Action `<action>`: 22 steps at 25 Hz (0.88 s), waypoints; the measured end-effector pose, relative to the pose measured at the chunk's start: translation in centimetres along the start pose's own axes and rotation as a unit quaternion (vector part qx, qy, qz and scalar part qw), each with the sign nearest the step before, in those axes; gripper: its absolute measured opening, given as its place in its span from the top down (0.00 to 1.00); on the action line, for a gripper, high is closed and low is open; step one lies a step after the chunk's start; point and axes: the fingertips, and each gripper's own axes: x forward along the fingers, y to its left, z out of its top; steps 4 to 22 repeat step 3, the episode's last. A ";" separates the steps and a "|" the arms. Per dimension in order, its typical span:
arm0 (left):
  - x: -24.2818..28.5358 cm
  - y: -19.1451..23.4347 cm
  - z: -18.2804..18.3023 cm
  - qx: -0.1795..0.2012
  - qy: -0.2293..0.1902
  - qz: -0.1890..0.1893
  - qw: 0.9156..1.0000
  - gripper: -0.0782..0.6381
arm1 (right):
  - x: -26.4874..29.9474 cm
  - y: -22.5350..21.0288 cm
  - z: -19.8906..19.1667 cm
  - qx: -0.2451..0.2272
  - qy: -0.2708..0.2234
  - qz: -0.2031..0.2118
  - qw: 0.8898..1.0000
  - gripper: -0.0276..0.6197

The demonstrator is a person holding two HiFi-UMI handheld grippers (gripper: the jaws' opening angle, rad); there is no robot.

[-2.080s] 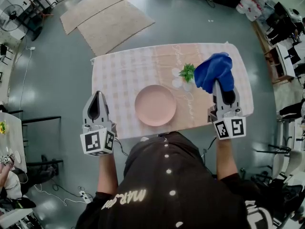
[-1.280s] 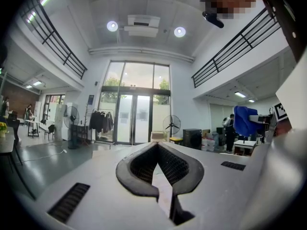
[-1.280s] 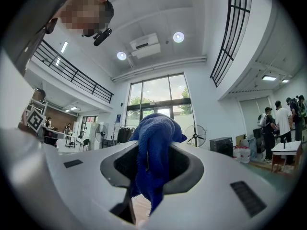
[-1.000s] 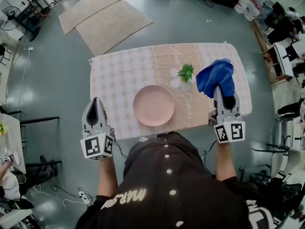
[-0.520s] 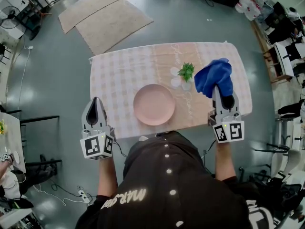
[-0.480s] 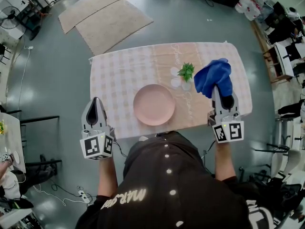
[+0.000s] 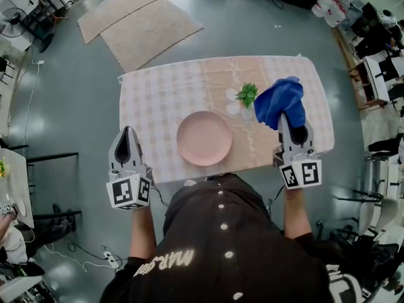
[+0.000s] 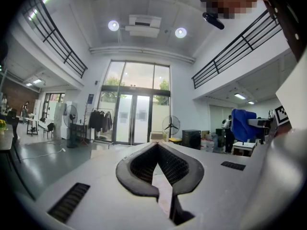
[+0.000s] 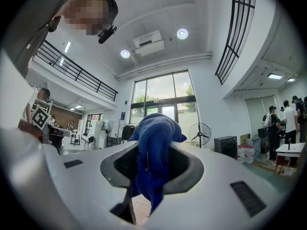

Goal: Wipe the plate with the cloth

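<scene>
Left side: my left claw [image 7: 128, 131] sits at the left edge of the desk [image 7: 151, 100], toward the near corner, and points level. In the left gripper view the jaws of this claw [image 8: 157, 147] are closed tip to tip with nothing between them. It holds nothing and is well apart from the plate.

Centre: the desk carries a pink checked cover. The plate [image 7: 204, 138], round and pink, lies flat on it, nearer the front edge than the back. Its surface is bare. Neither claw touches it.

Right of centre: a small green plant [image 7: 247, 95] stands just beyond the plate's far right rim, between the plate and the cloth.

Right side: my right claw [image 7: 286, 122] is raised over the right part of the desk, pointing away from me. Its jaws are clamped on the cloth [image 7: 281, 101], a blue towel bunched into a loose wad. In the right gripper view the cloth [image 9: 153, 143] rises above the jaws of this claw [image 9: 152, 169] and a fold hangs down between them. The cloth is near the plant and clear of the plate, off to the plate's far right.
</scene>
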 end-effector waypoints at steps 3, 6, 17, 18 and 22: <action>-0.1 0.0 0.0 0.002 0.002 0.000 1.000 0.87 | 0.0 0.1 0.2 0.000 -0.001 0.001 1.000 0.79; -0.1 0.0 0.0 0.002 0.002 0.000 1.000 0.87 | 0.0 0.1 0.2 0.000 -0.001 0.001 1.000 0.79; -0.1 0.0 0.0 0.002 0.002 0.000 1.000 0.87 | 0.0 0.1 0.2 0.000 -0.001 0.001 1.000 0.79; -0.1 0.0 0.0 0.002 0.002 0.000 1.000 0.87 | 0.0 0.1 0.2 0.000 -0.001 0.001 1.000 0.79; -0.1 0.0 0.0 0.002 0.002 0.000 1.000 0.87 | 0.0 0.1 0.2 0.000 -0.001 0.001 1.000 0.79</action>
